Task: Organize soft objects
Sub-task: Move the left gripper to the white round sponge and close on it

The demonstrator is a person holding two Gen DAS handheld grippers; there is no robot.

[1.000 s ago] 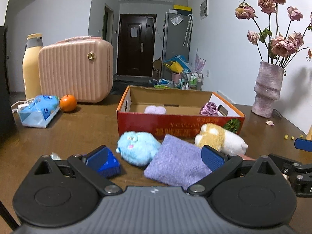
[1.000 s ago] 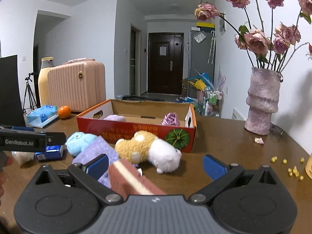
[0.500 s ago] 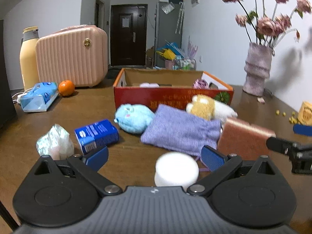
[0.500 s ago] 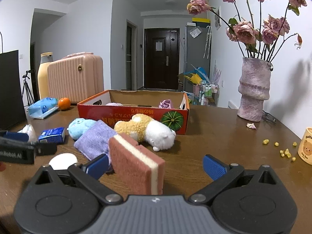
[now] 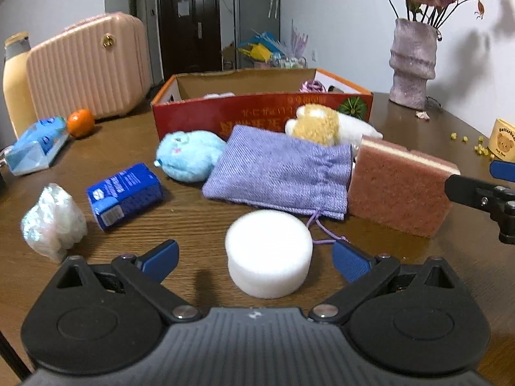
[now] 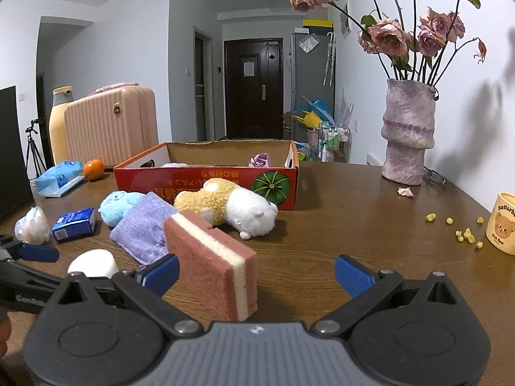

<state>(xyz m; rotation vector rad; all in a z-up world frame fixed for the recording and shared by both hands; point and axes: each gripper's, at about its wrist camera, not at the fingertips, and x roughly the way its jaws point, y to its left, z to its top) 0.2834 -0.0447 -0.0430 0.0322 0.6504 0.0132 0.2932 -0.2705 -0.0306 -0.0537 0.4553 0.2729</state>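
A white round foam puff sits on the table between the open fingers of my left gripper, touching neither. A pink sponge stands on edge inside my open right gripper, close to its left finger. Beyond lie a purple cloth pouch, a blue plush and a yellow-and-white plush. The red cardboard box behind them holds a purple flower and a pale soft item.
On the left are a blue carton, a crinkled wrapper, a tissue pack, an orange, a pink case and a bottle. A vase of roses, a mug and crumbs are right.
Both grippers have drawn back toward the near edge. The white puff now lies between the left fingers, and the pink sponge stands further inside the right gripper.
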